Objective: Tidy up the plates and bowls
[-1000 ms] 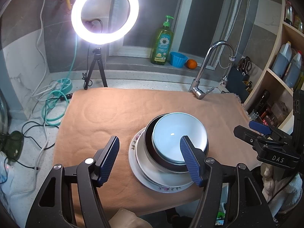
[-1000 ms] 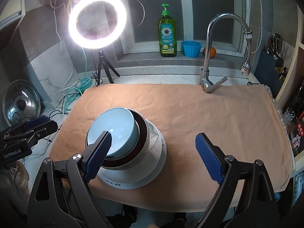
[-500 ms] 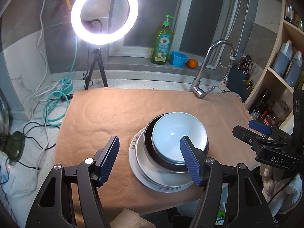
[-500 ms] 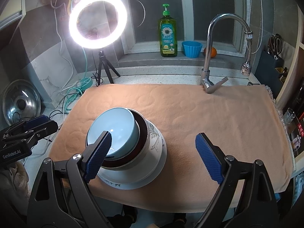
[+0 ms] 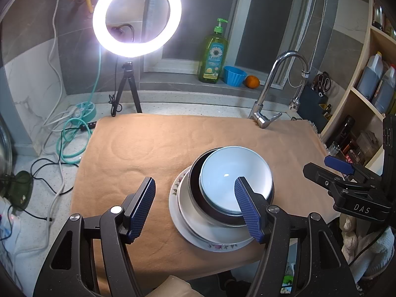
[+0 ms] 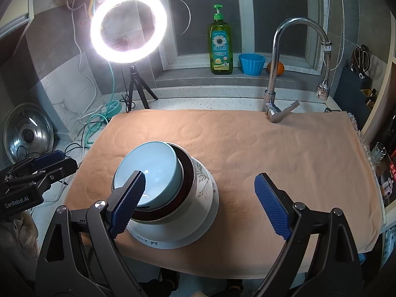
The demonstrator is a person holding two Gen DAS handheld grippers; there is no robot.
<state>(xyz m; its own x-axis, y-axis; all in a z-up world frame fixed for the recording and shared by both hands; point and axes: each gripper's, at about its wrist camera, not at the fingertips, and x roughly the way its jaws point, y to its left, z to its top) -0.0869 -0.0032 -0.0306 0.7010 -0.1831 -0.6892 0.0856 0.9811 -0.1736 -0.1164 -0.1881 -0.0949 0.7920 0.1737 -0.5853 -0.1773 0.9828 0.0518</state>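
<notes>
One stack of dishes stands near the front of the tan towel. A pale blue bowl nests in a dark-rimmed bowl, which sits in a white bowl on a flowered plate. My left gripper hovers open before the stack, its right pad in front of the blue bowl. My right gripper is open too, the stack behind its left pad. Neither holds anything.
A chrome faucet rises at the towel's far edge. A lit ring light on a tripod stands back left beside cables. Soap bottle, blue cup and orange sit on the sill. Shelves line the right.
</notes>
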